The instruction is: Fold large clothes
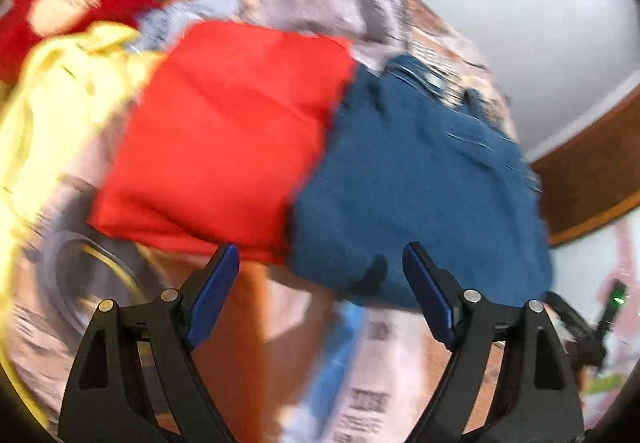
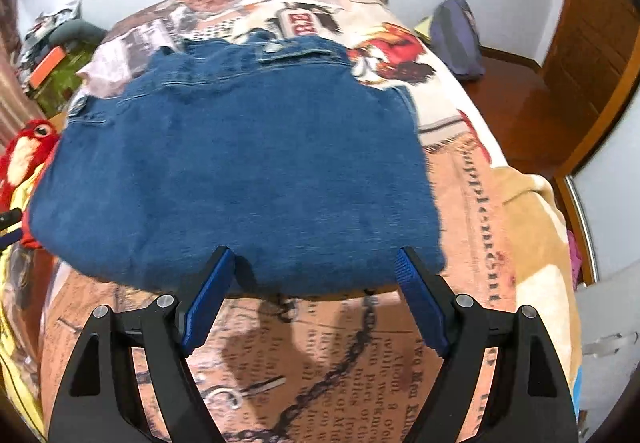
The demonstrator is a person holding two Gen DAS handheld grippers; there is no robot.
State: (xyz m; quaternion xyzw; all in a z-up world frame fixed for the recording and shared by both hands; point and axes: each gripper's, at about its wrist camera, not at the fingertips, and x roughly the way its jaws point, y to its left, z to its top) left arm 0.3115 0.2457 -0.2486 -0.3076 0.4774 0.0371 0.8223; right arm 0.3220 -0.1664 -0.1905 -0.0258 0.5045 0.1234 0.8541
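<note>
- Left wrist view, blurry: left gripper (image 1: 320, 263) is hanging spread and empty near the folded jeans (image 1: 420, 183), beside a red garment (image 1: 228, 131).
- Right wrist view: right gripper (image 2: 316, 267) is hovering spread at the jeans' (image 2: 240, 163) near edge on the bed (image 2: 480, 203); I'd grab both layers.

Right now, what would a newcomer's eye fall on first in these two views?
The folded blue jeans fill the middle of the right wrist view, lying on the printed blanket just ahead of the open right gripper. In the blurred left wrist view, a bright red folded garment lies beside them, ahead of the open left gripper, with a red plush toy at upper left.
</note>
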